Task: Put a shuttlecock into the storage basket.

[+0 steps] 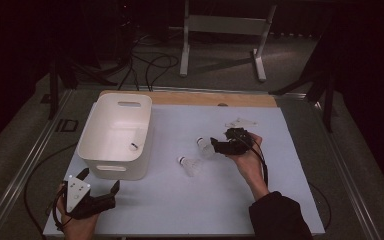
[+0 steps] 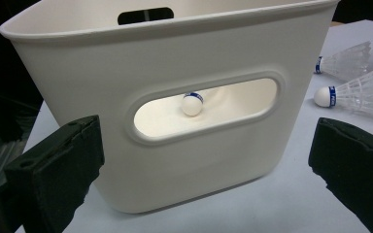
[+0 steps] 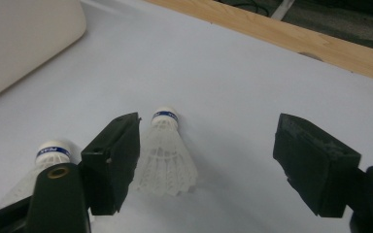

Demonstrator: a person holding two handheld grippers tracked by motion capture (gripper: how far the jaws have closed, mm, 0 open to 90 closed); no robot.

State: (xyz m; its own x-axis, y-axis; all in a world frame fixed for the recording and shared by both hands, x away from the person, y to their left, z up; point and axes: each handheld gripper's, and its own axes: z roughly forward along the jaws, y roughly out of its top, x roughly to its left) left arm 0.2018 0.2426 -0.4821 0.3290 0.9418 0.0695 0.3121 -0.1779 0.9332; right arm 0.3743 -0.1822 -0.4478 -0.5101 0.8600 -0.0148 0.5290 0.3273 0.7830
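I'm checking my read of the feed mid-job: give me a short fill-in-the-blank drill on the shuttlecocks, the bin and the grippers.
1. The number of shuttlecocks lying on the table outside the white bin is ____.
2. The shuttlecock in the bin shows through the bin's ____ cutout.
3. The right gripper has a shuttlecock between its jaws, which stand ____.
4. The left gripper holds ____.

Missing words: two; handle; open; nothing

Blue bands on the shuttlecock corks carry lettering too small to read.

near shuttlecock partly hidden behind tool
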